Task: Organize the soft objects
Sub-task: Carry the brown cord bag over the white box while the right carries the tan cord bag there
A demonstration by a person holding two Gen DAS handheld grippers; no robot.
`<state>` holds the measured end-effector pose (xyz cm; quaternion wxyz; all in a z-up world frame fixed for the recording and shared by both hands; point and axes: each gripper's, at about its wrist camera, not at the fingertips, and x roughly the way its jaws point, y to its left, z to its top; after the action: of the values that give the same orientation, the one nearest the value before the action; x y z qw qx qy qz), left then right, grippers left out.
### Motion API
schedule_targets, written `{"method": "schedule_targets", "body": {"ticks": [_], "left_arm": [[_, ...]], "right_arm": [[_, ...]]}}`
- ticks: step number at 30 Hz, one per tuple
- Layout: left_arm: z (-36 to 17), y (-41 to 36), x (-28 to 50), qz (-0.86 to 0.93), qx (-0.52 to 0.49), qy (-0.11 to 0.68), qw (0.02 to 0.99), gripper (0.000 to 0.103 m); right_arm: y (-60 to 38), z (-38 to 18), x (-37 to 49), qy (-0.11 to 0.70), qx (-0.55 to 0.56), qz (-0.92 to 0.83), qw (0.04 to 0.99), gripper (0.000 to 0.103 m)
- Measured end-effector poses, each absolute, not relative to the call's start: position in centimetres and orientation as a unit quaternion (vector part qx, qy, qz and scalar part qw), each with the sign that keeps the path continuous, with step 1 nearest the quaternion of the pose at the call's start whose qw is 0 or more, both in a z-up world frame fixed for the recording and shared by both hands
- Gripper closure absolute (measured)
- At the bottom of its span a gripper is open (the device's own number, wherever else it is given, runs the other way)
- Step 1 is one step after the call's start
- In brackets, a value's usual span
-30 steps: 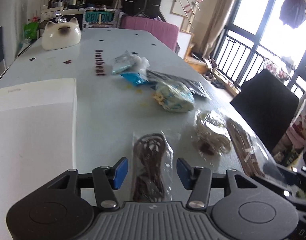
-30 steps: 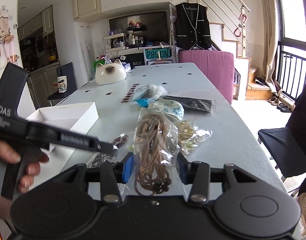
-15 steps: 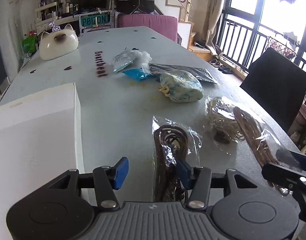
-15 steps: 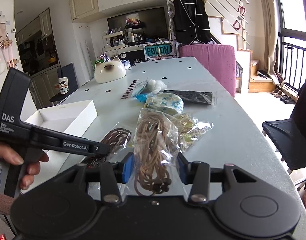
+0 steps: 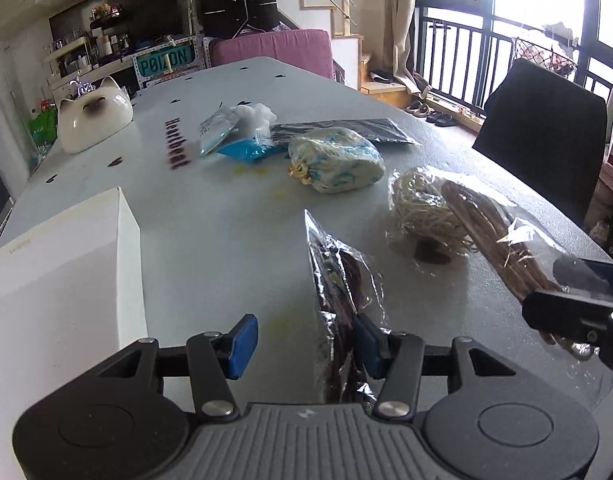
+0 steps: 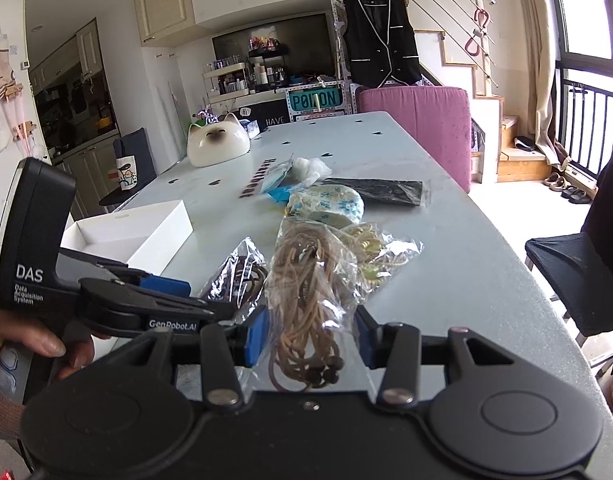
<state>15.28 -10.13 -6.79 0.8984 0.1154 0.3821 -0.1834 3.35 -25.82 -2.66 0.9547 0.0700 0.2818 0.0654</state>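
My left gripper [image 5: 306, 340] is open over the table; a clear bag of dark brown cord [image 5: 338, 280] stands on edge against its right pad, tilted up. It also shows in the right wrist view [image 6: 238, 272]. My right gripper [image 6: 310, 334] is open, with a clear bag of tan cord [image 6: 306, 280] lying between its pads. That bag shows in the left wrist view [image 5: 494, 236]. A white open box [image 6: 126, 236] sits at the left, also in the left wrist view [image 5: 62, 280].
On the white table [image 5: 210, 224] lie a bag of pale yellow cord [image 5: 422, 212], a blue-flowered pouch [image 5: 338, 164], a black flat packet [image 5: 346, 130], a cotton bag [image 5: 242, 124] and a cat-shaped ceramic bowl [image 5: 94, 118]. A black chair [image 5: 542, 132] stands at the right edge.
My left gripper has moved left towards the white box. The dark cord bag has shifted from the middle of the jaws to the right pad and lifted on edge. The right gripper holds its place.
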Motion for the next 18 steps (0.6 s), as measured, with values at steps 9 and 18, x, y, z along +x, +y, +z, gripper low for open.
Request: {"method": "schedule_targets", "body": {"ticks": [9,18], "left_arm": [[-5.5,-9.6,14.9,-0.218,0.067,0.381,0.896,0.056],[-6.0,-9.2,15.8,-0.230,0.020,0.417,0.879,0.035]], "right_arm": [[-26.1,-2.7,3.5,0.282,0.074,0.066,0.954,0.057],[-26.2,-2.8,3.5,0.283,0.075,0.067,0.954,0.057]]}}
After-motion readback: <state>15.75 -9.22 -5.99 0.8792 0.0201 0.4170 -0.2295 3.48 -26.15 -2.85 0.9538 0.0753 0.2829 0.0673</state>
